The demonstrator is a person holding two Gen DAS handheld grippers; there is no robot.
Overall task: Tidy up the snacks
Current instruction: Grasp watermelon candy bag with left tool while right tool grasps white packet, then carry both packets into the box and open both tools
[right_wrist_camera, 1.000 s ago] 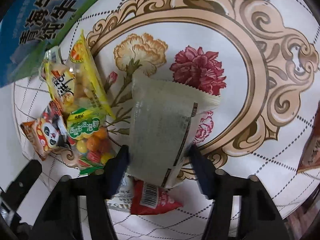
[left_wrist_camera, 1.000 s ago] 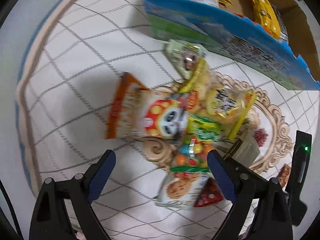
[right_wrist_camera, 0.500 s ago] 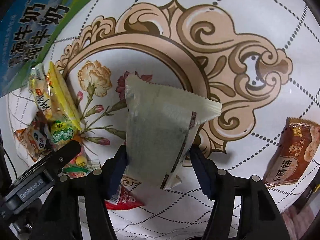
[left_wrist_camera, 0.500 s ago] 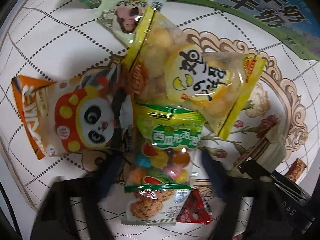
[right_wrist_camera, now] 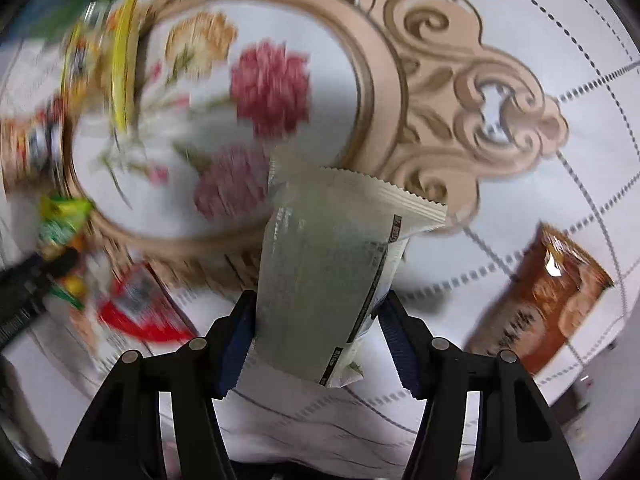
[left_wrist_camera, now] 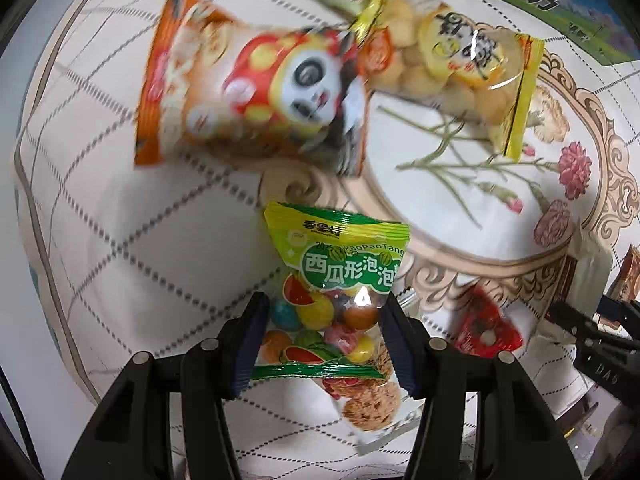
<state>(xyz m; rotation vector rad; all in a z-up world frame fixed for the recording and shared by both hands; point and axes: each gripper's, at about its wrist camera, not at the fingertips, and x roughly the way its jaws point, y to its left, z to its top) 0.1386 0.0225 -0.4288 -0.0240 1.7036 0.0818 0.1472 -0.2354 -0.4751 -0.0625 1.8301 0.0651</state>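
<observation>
Left gripper (left_wrist_camera: 324, 338): fingers have just closed, now pinching the green candy bag (left_wrist_camera: 336, 284). Right gripper (right_wrist_camera: 316, 340): fingers have just narrowed, now clamping the pale grey packet (right_wrist_camera: 328, 264) above the patterned surface (right_wrist_camera: 520, 32).

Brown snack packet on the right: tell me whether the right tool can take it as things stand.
Probably not yet. The right tool is shut on a pale grey-green packet, so there is no room between the fingers. The brown snack packet lies alone on the tablecloth, nothing covering it.
</observation>
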